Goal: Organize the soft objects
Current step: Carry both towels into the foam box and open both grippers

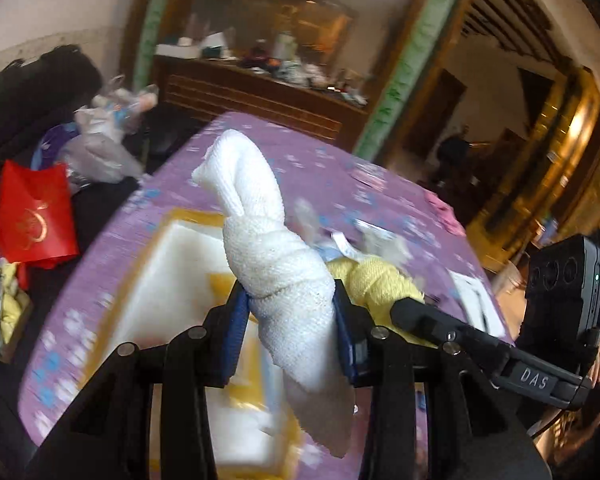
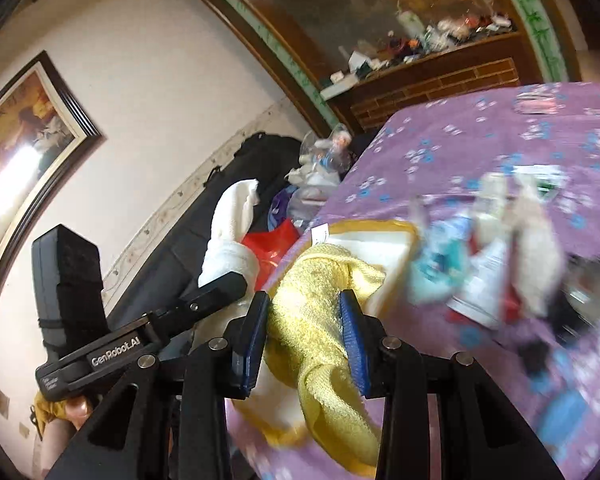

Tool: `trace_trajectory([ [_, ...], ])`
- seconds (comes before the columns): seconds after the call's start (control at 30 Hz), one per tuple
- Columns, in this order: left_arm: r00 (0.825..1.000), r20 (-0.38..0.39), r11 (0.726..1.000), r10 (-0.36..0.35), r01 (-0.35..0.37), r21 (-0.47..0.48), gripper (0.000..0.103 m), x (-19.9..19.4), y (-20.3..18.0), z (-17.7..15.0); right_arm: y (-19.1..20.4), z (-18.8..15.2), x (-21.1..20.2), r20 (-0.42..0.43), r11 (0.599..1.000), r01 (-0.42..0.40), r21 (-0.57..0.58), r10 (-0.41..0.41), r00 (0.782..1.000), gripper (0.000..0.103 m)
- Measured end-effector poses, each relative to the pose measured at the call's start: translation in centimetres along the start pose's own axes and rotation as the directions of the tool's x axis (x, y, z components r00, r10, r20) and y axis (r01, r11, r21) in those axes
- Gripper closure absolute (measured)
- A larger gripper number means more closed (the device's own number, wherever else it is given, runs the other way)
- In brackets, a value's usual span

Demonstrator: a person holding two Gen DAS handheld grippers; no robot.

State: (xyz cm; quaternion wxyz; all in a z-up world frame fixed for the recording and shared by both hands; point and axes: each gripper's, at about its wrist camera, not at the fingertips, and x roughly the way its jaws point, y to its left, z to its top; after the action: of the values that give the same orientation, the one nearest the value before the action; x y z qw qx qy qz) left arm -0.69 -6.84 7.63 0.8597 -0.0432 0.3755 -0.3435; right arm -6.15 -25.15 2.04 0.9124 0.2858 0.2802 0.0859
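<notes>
My left gripper (image 1: 291,312) is shut on a knotted white towel (image 1: 268,248) and holds it in the air above a white tray with a yellow rim (image 1: 180,236) on the purple flowered tablecloth (image 1: 320,168). My right gripper (image 2: 305,320) is shut on a yellow towel (image 2: 320,280), held above the same tray (image 2: 384,240). In the left wrist view the yellow towel (image 1: 376,280) and the right gripper (image 1: 408,304) sit just to the right. In the right wrist view the white towel (image 2: 232,236) and the left gripper show at the left.
Blurred soft items and small packs (image 2: 500,260) lie on the table to the right. A red bag (image 1: 32,212) and plastic bags (image 1: 100,136) sit off the table's left edge by a black case (image 2: 220,208). A cluttered wooden cabinet (image 1: 260,92) stands behind.
</notes>
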Motion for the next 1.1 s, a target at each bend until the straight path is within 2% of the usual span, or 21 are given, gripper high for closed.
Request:
trace_trajectory([
  [0.07,0.998,0.006,0.998,0.067,-0.067,0.01,0.066,1.6,2.1,0.4,0.6,0.8,2.9,0.028,0.999,0.033,-0.03,-0.032,0.999,0.068],
  [0.13,0.987,-0.057,0.989,0.148,-0.149,-0.012,0.066,4.6,4.2,-0.2,0.6,0.6,5.5,0.054,0.995,0.085,-0.053,-0.082,0.995,0.068],
  [0.2,0.982,-0.107,0.985,0.155,-0.162,-0.056,0.066,6.6,6.2,-1.3,0.5,-0.4,8.1,0.023,0.992,0.111,-0.059,-0.11,0.994,0.068],
  [0.3,0.972,-0.142,0.979,0.186,-0.196,-0.063,0.066,8.4,7.5,-2.3,1.2,-1.8,10.8,-0.045,0.987,0.129,-0.099,-0.134,0.99,0.068],
  [0.43,0.962,-0.189,0.975,0.195,-0.211,-0.069,0.065,10.8,8.1,-2.5,1.1,-1.0,12.4,-0.084,0.984,0.154,-0.093,-0.162,0.983,0.068],
  [0.53,0.948,-0.215,0.967,0.233,-0.25,-0.054,0.063,12.2,8.0,-2.6,0.6,-0.6,13.4,-0.125,0.984,0.163,-0.068,-0.17,0.977,0.067],
  [0.63,0.951,-0.215,0.97,0.223,-0.238,-0.042,0.06,12.0,7.6,-2.4,0.3,-0.5,13.7,-0.153,0.989,0.138,-0.044,-0.143,0.978,0.061],
  [0.77,0.965,-0.237,0.979,0.115,-0.15,-0.136,0.057,11.3,8.5,-2.6,-0.1,0.2,14.1,-0.168,0.996,0.091,-0.014,-0.092,0.981,0.046],
  [0.8,0.971,-0.229,0.978,0.065,-0.108,-0.181,0.056,11.0,8.9,-2.7,-0.5,0.5,14.2,-0.156,0.997,0.076,-0.012,-0.077,0.985,0.042],
  [0.87,0.979,-0.204,0.964,0.004,-0.058,-0.26,0.045,10.2,9.5,-3.1,-0.5,0.9,13.6,-0.114,0.998,0.052,-0.018,-0.054,0.992,0.036],
  [0.9,0.981,-0.195,0.956,0.006,-0.062,-0.286,0.043,10.0,9.6,-3.1,-0.3,1.1,13.2,-0.092,0.999,0.046,-0.022,-0.048,0.995,0.029],
  [0.93,0.98,-0.196,0.955,0.027,-0.083,-0.283,0.043,9.9,9.4,-3.2,-0.8,1.0,13.0,-0.082,0.999,0.043,-0.021,-0.044,0.996,0.026],
  [1.0,0.971,-0.195,0.963,0.136,-0.176,-0.205,0.043,9.1,8.1,-3.7,-0.8,1.1,12.3,-0.052,1.0,0.023,-0.021,-0.024,0.998,0.026],
  [1.07,0.972,-0.122,0.96,0.201,-0.221,-0.172,0.042,7.3,7.0,-3.9,-0.9,1.0,11.7,-0.033,1.0,-0.005,-0.02,0.004,0.999,0.024],
  [1.1,0.976,-0.071,0.961,0.205,-0.214,-0.177,0.042,6.1,6.5,-4.2,-0.9,0.9,11.5,-0.033,1.0,-0.013,-0.021,0.013,0.999,0.021],
])
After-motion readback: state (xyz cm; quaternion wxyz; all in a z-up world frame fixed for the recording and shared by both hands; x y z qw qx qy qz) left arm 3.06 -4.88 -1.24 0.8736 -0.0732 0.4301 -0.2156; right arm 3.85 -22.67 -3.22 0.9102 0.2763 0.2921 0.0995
